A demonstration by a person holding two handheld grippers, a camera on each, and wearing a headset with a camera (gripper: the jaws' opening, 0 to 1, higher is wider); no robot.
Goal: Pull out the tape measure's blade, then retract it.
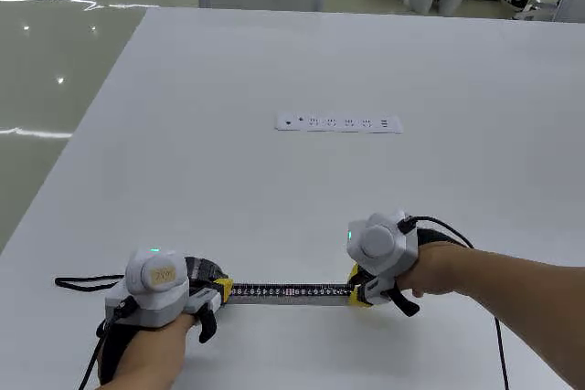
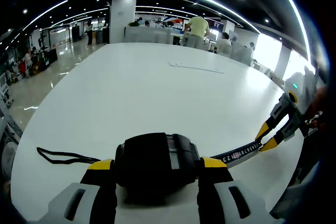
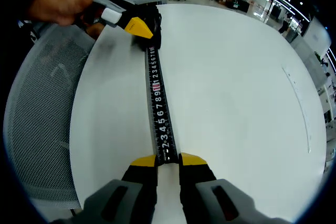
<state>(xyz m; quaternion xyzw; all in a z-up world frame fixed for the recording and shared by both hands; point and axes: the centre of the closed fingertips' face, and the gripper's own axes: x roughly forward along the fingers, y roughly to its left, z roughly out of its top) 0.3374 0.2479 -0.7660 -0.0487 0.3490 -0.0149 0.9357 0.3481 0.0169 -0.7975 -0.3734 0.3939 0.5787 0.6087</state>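
Jaws: left gripper (image 2: 157, 167) clamped on tape measure (image 2: 156, 153) | right gripper (image 3: 168, 160) pinching blade (image 3: 157, 98) end

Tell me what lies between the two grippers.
The blade, stretched over the table from the case in the left gripper to the right gripper pinching its tip; the head view and right gripper view show it.
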